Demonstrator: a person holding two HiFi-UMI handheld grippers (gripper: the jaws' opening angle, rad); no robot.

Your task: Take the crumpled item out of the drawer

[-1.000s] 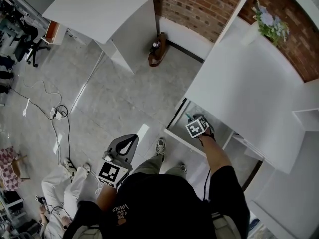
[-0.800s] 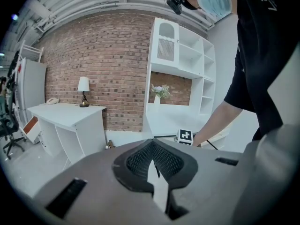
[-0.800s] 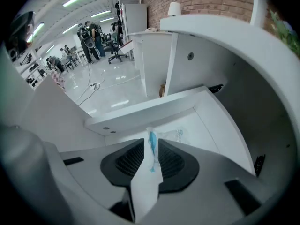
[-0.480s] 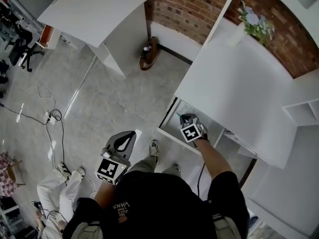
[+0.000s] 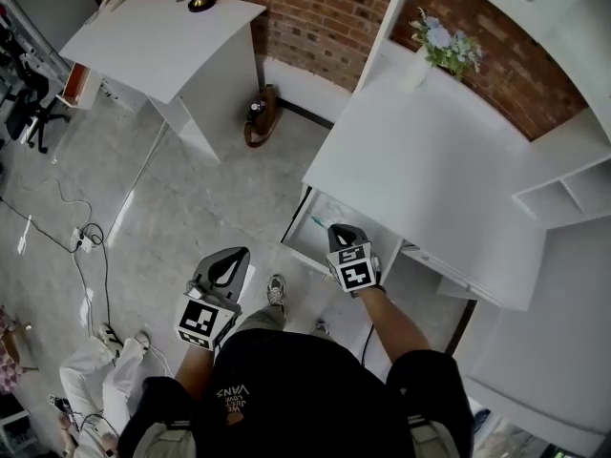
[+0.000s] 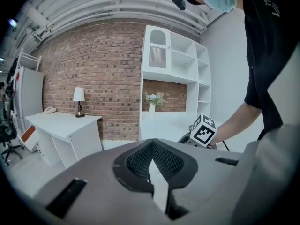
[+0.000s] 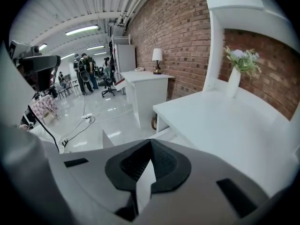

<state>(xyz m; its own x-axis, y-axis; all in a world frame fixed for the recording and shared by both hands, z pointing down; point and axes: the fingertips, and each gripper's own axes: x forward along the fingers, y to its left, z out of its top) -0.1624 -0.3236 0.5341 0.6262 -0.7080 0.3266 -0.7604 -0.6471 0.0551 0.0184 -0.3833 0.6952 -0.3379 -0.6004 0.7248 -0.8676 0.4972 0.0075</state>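
Observation:
The white drawer [image 5: 298, 229] stands pulled out from under the white desk [image 5: 420, 179]. Inside it shows a small greenish thing [image 5: 319, 222], too small to tell what it is. My right gripper [image 5: 340, 231] hangs over the drawer's right part, its tips pointing into the opening, jaws together with nothing between them. In the right gripper view that gripper [image 7: 147, 162] faces the desk top [image 7: 225, 121], and the drawer's inside is hidden behind its body. My left gripper [image 5: 235, 256] is held low over the floor, left of the drawer, jaws together. In its own view the left gripper [image 6: 151, 157] points at the desk.
A second white desk [image 5: 162, 31] with a lamp [image 5: 200, 1] stands at the upper left, a brown bag [image 5: 256, 117] beside it on the floor. A vase of flowers [image 5: 434, 44] sits on the near desk. Cables [image 5: 86, 237] lie at left. A person [image 5: 105, 380] sits lower left.
The head view has swung, so the desk and drawer now sit lower and further left. The right gripper stays over the drawer opening. The left gripper has hardly moved.

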